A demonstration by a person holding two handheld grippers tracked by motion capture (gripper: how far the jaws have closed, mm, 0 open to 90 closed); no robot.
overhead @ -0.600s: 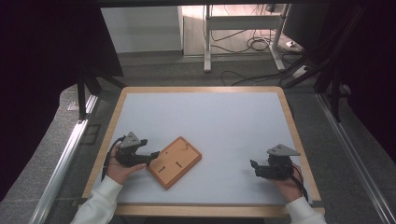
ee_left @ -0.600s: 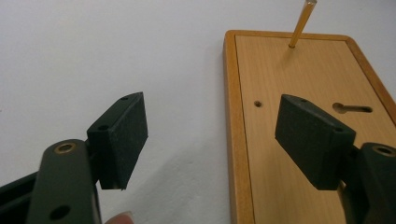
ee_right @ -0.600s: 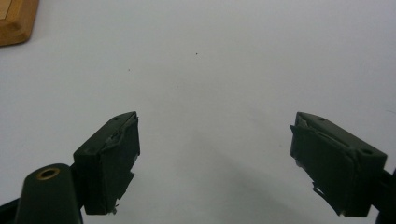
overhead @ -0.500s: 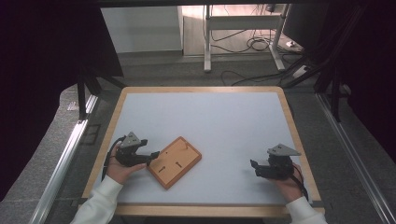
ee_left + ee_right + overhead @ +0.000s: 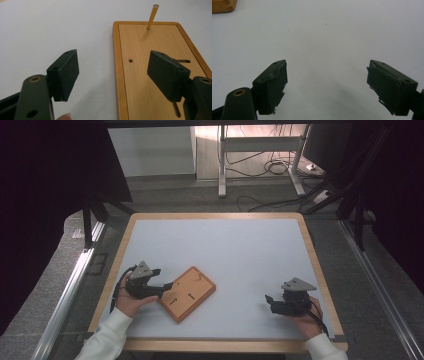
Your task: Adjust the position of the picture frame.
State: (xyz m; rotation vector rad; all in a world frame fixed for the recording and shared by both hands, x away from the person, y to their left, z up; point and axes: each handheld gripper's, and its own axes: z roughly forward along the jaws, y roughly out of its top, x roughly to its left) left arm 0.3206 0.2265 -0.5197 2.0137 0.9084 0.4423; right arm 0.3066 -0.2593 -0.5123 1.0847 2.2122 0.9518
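The wooden board (image 5: 187,293) lies flat on the white table (image 5: 225,245), near its front edge and toward the front-left corner, turned at an angle to that edge. It has a raised rim, a few slots and small holes in its face, and in the left gripper view a thin brass-coloured pin (image 5: 152,17) stands up, a little tilted, from a hole near its far end.

The left gripper (image 5: 167,287) sits right at the board's left end, its jaws spread wide: one over the bare table just beside the board's long edge, the other over the board's face, neither visibly pressing on the wood. Compared with half a second ago almost nothing has shifted; the board lies where it lay and the left hand (image 5: 131,301) has only crept a touch closer. I'd judge a grasp on that edge is about to come, but no squeeze has begun.

The right gripper (image 5: 270,300) rests near the front-right corner, well apart from the board, jaws open on nothing, pointing across bare table. It has not stirred either, and looks to be waiting.
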